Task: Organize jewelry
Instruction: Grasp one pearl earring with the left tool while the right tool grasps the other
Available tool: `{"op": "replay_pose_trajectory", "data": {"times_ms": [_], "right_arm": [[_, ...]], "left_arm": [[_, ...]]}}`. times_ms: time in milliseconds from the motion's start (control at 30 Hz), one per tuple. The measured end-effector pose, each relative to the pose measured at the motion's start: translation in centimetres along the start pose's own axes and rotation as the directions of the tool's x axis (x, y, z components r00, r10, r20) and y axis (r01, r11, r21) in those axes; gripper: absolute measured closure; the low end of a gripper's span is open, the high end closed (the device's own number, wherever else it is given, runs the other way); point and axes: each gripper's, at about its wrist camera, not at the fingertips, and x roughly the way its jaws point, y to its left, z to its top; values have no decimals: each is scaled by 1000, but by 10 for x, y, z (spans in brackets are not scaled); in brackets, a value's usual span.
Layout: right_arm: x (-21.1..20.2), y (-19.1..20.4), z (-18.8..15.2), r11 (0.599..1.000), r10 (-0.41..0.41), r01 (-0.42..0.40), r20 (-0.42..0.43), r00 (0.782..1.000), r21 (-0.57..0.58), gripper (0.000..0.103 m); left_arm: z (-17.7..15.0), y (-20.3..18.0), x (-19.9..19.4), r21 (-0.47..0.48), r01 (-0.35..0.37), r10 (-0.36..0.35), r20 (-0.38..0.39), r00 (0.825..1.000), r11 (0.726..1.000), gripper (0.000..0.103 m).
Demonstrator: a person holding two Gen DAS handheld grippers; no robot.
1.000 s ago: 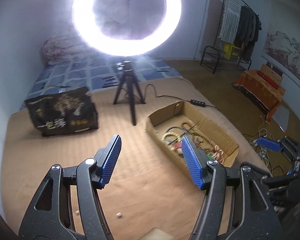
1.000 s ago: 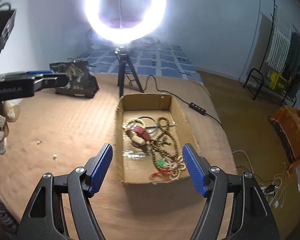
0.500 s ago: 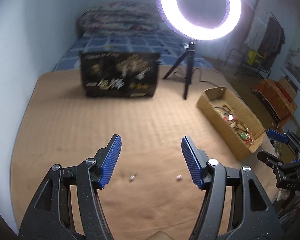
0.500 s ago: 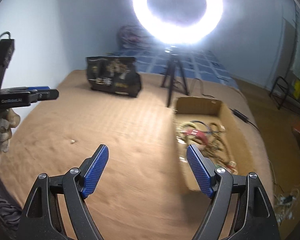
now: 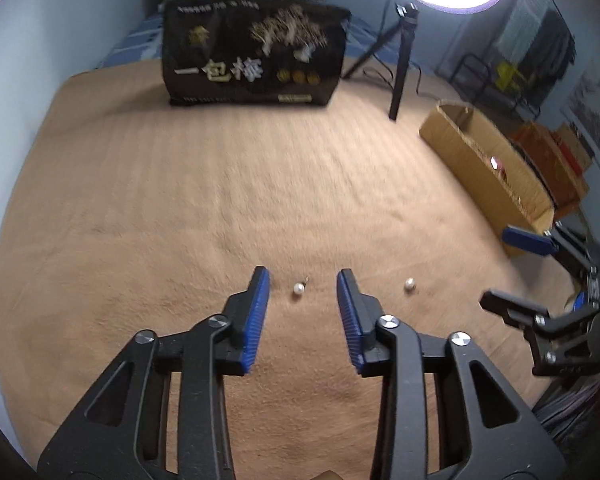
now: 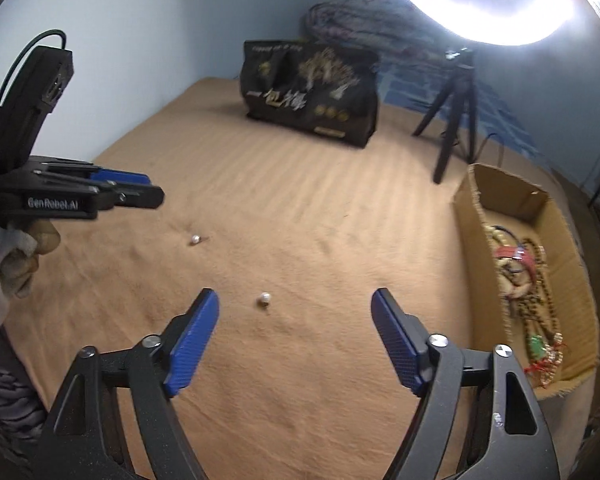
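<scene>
Two small pearl earrings lie on the tan blanket. One pearl [image 5: 298, 289] sits just ahead of my left gripper [image 5: 303, 280], between its open blue fingertips; it also shows in the right wrist view [image 6: 195, 239]. The other pearl [image 5: 409, 283] lies to its right and shows ahead of my right gripper [image 6: 294, 304], which is open wide and empty, nearer its left finger [image 6: 265, 298]. A cardboard box [image 6: 480, 208] at the right holds bead necklaces and bracelets [image 6: 528, 264]. The box also shows in the left wrist view [image 5: 472, 152].
A black printed bag [image 5: 252, 56] stands at the back of the blanket. A ring light on a black tripod [image 5: 400, 68] stands between the bag and the box. The blanket's right edge drops to the floor beyond the box.
Both grippers swung left, away from the box, and came down toward the blanket. The left gripper's jaws have narrowed around the left pearl. The right gripper now faces the other pearl.
</scene>
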Motion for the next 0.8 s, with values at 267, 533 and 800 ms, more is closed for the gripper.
{"op": "replay_pose_trajectory", "data": {"times_ms": [267, 533, 800], "right_arm": [[39, 5, -6, 997, 74, -77, -106, 992, -24, 56], [59, 9, -8, 994, 79, -88, -144, 986, -60, 63], [75, 10, -3, 993, 84, -96, -160, 984, -67, 69]], "left_arm": [[-9, -9, 25, 97, -17, 22, -48, 999, 995, 79], [-7, -7, 45, 113, -13, 21, -73, 997, 993, 79], [-7, -9, 58, 130, -19, 31, -90, 995, 991, 79]]}}
